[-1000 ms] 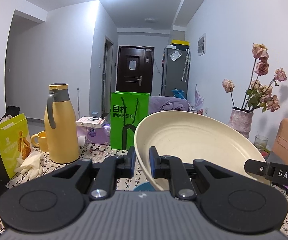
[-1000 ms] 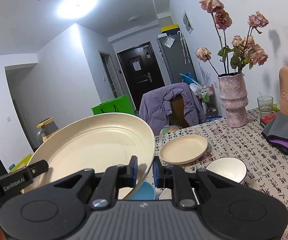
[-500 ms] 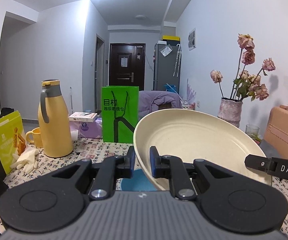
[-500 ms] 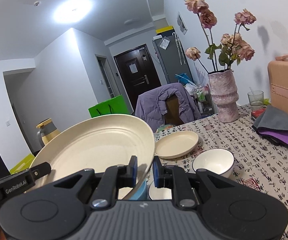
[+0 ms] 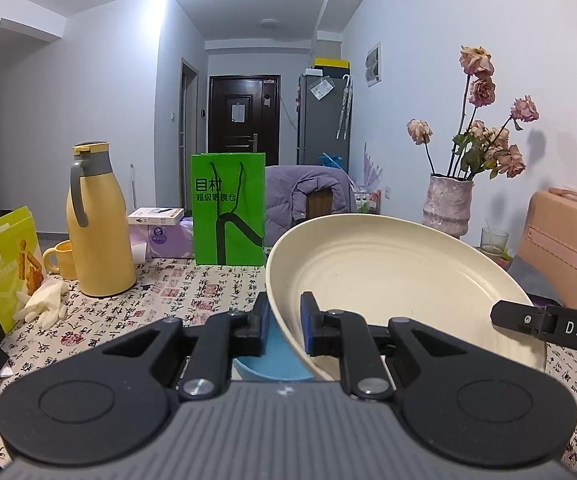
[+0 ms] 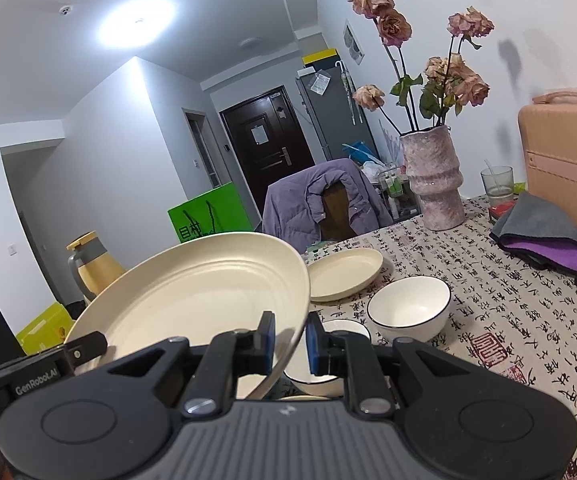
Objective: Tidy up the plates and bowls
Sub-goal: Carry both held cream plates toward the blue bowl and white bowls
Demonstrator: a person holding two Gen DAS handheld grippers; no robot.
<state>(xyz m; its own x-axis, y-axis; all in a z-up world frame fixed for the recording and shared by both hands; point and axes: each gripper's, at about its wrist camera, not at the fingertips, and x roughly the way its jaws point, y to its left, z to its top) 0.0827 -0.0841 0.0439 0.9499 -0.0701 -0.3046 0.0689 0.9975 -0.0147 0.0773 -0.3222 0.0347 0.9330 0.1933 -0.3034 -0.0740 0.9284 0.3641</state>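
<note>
Large plate empty; white bowl empty, apparently.

The left tongs are matte black, with two curved arms ending in blue pads, a silver screw at each pivot, round black discs on either side, and a ribbed grey body. The right tongs look the same; white lettering reads "DAS" and "GenRoboLAI".
</note>
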